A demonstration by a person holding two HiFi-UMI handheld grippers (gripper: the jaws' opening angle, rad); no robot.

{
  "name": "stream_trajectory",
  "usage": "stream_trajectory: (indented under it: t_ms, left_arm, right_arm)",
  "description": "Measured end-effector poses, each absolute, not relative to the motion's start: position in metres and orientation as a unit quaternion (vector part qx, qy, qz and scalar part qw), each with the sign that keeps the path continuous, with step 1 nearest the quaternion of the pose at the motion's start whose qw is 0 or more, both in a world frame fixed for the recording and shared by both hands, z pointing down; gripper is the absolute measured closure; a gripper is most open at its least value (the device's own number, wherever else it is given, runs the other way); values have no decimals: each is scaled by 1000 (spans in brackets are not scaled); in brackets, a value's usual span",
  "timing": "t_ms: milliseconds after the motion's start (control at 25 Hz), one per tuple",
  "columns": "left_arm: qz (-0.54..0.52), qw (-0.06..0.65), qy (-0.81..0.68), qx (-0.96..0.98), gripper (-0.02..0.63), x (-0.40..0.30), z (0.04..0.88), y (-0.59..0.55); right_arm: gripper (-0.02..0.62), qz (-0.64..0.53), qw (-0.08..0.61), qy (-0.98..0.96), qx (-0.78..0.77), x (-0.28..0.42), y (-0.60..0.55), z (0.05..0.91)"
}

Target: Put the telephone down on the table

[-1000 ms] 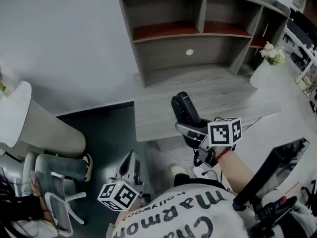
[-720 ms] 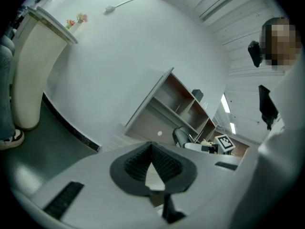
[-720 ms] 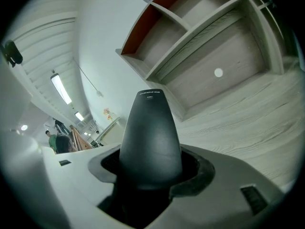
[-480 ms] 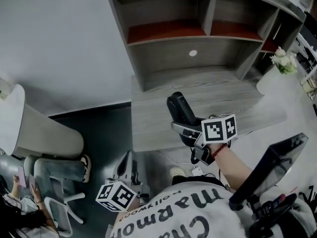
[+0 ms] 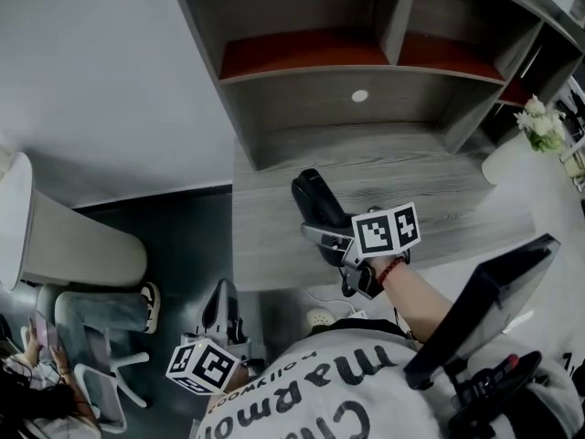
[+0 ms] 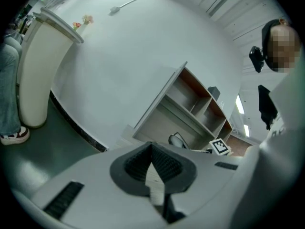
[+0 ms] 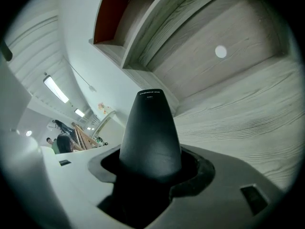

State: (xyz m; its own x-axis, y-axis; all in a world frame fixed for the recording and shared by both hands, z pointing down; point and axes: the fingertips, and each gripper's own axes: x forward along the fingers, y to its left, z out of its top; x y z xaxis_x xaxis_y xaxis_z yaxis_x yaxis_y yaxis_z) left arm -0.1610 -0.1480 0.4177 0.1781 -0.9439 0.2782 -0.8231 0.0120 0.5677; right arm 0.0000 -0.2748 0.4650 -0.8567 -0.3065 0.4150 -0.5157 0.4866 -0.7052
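My right gripper (image 5: 331,238) is shut on the black telephone handset (image 5: 315,199) and holds it over the front part of the grey wood table (image 5: 265,245). In the right gripper view the telephone (image 7: 150,128) sticks out from between the jaws of that gripper (image 7: 152,163), pointing at the table top (image 7: 248,113). Whether the telephone touches the table I cannot tell. My left gripper (image 5: 222,307) hangs low at the left, above the dark floor and off the table. Its pads (image 6: 164,163) meet with nothing between them.
A grey shelf unit (image 5: 366,62) with red-backed compartments stands at the table's back. A white vase of flowers (image 5: 535,131) stands at the far right, and a dark monitor (image 5: 484,305) is beside my right arm. A white rounded counter (image 5: 64,236) and a seated person's legs (image 5: 101,309) are at the left.
The right gripper has carried the telephone a little farther in over the table. My view has shifted toward the shelf. The left gripper stays low and shut.
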Motion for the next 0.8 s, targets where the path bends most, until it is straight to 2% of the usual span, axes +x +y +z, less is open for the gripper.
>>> stream_trajectory:
  t_ms: [800]
  left_arm:
    - [-90, 342, -681, 641, 597, -194, 438, -149]
  right_arm:
    - [305, 469, 181, -837, 215, -46, -304, 520]
